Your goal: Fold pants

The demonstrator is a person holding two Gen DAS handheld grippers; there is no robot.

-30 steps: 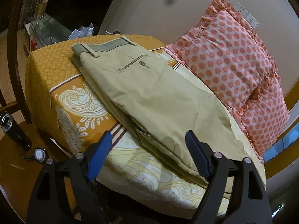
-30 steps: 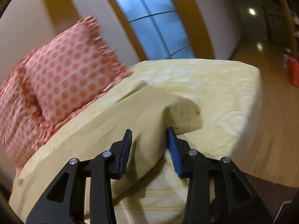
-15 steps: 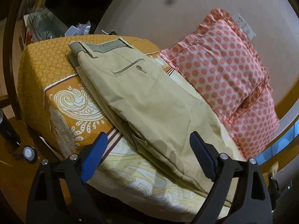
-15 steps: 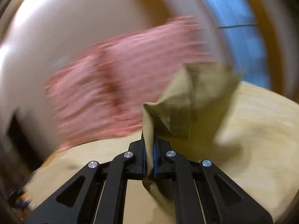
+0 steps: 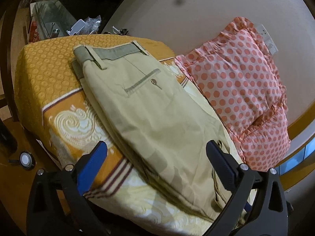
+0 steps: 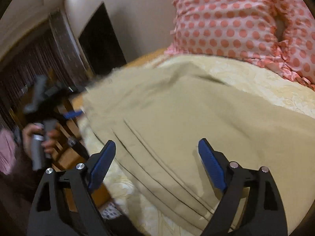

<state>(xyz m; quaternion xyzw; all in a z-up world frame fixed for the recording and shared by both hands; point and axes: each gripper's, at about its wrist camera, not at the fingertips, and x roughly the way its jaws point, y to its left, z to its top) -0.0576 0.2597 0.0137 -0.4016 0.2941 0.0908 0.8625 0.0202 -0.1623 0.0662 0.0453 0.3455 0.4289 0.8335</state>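
Khaki pants [image 5: 149, 116] lie folded lengthwise on the bed, waistband and back pocket at the far end. My left gripper [image 5: 157, 161] is open and empty, just above the near part of the pants. In the right wrist view the pants [image 6: 196, 118] spread as stacked layers with their edges showing. My right gripper [image 6: 157, 159] is open and empty over those layers. The left gripper with the hand holding it [image 6: 43, 129] shows blurred at the left of that view.
The bed [image 5: 45, 74] has an orange and cream patterned cover. Pink polka-dot pillows [image 5: 240, 90] lean against the wall on the right and also show in the right wrist view [image 6: 246, 23]. A cluttered glass table [image 5: 57, 21] stands beyond the bed.
My right gripper, shut on the pant leg half a second ago, has swung over, opened and let it go. My left gripper moved slightly forward over the pants, still open.
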